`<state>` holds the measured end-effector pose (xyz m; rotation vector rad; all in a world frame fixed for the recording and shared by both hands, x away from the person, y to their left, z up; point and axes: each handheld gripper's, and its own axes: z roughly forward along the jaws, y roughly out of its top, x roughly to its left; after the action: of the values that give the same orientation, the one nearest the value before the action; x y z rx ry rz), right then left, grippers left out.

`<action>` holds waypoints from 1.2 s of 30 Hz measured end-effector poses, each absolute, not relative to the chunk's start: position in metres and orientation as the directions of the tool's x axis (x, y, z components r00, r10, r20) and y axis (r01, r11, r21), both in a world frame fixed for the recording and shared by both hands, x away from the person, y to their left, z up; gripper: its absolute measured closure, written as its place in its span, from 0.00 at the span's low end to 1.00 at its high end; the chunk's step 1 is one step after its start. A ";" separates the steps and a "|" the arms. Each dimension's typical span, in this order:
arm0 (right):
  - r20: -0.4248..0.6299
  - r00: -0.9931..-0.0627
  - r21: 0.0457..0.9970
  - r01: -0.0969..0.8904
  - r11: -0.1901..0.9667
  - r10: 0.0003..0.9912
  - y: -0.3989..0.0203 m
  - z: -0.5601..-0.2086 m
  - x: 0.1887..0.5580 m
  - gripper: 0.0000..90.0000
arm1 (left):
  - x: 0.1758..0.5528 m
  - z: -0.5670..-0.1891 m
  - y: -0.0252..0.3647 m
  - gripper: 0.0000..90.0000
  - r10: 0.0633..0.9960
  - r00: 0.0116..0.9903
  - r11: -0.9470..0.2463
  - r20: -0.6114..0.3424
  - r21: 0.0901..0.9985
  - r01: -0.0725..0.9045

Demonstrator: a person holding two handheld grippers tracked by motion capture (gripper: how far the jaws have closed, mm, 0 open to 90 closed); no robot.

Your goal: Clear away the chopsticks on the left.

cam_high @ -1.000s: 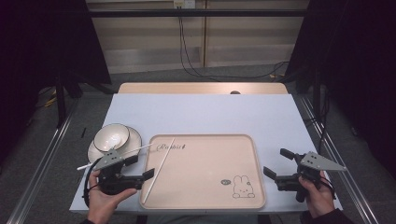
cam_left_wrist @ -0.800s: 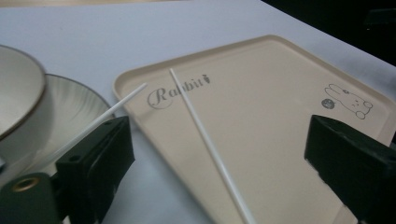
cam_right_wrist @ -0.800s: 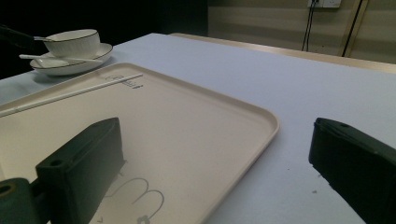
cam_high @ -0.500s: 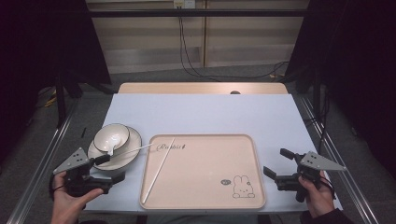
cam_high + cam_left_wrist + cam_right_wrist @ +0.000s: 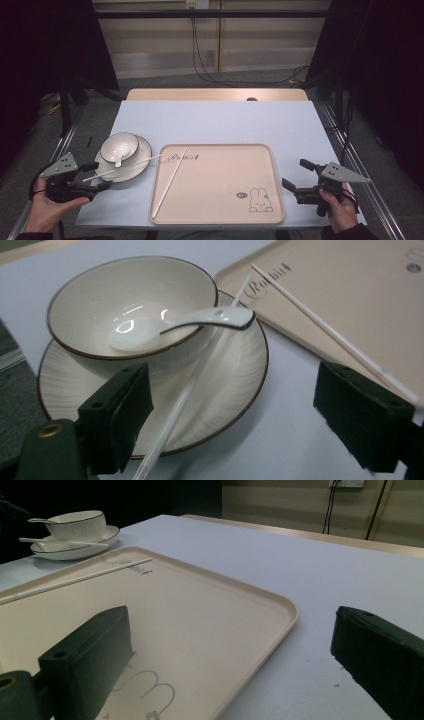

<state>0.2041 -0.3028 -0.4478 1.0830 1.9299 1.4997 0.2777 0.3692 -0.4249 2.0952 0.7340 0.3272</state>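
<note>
One white chopstick [image 5: 121,167] lies across the saucer [image 5: 139,165], its far end reaching toward the beige tray [image 5: 260,200] and its near end poking off the saucer's rim toward the left hand-held gripper [image 5: 95,176]. That gripper sits at the tabletop's [image 5: 225,120] left edge, just beside the saucer, jaws spread and just narrowing a little, with nothing pinched; from its own camera the chopstick [image 5: 200,370] runs up between the jaws, clear of both pads. On the saucer stands a cream bowl [image 5: 120,146] with a white spoon [image 5: 119,154] resting in it. The second chopstick [image 5: 170,182] lies slanted on the tray, near the printed lettering. Over at the right edge, the right hand-held gripper [image 5: 296,176] is beside the tray's corner, jaws wide apart and empty.
</note>
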 end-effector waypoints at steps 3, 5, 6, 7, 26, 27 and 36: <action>0.103 -0.582 0.949 0.299 0.095 0.807 -0.303 -0.448 0.204 0.03 | 0.284 -0.431 0.373 0.30 0.605 0.796 -0.464 -0.024 0.802 0.377; 0.103 -0.582 0.950 0.299 0.094 0.807 -0.303 -0.448 0.204 0.03 | 0.289 -0.433 0.376 0.36 0.601 0.799 -0.479 -0.019 0.792 0.379; 0.101 -0.582 0.949 0.300 0.098 0.807 -0.303 -0.448 0.204 0.03 | 0.294 -0.434 0.377 0.41 0.591 0.806 -0.505 -0.002 0.779 0.372; 0.101 -0.582 0.949 0.300 0.098 0.807 -0.303 -0.448 0.204 0.03 | 0.294 -0.434 0.377 0.41 0.591 0.806 -0.505 -0.002 0.779 0.372; 0.103 -0.586 0.947 0.305 0.100 0.804 -0.302 -0.448 0.204 0.03 | 0.324 -0.437 0.356 0.79 0.523 0.852 -0.644 -0.026 0.643 0.415; 0.103 -0.586 0.947 0.305 0.100 0.804 -0.302 -0.448 0.204 0.03 | 0.324 -0.437 0.356 0.80 0.523 0.852 -0.644 -0.026 0.643 0.415; 0.104 -0.587 0.947 0.304 0.100 0.803 -0.302 -0.448 0.204 0.03 | 0.327 -0.440 0.340 0.81 0.497 0.867 -0.673 -0.041 0.612 0.415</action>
<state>0.2045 -0.3022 -0.4482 1.0804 1.9415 1.4972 0.3269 0.3401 -0.4396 2.4003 0.6573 0.1695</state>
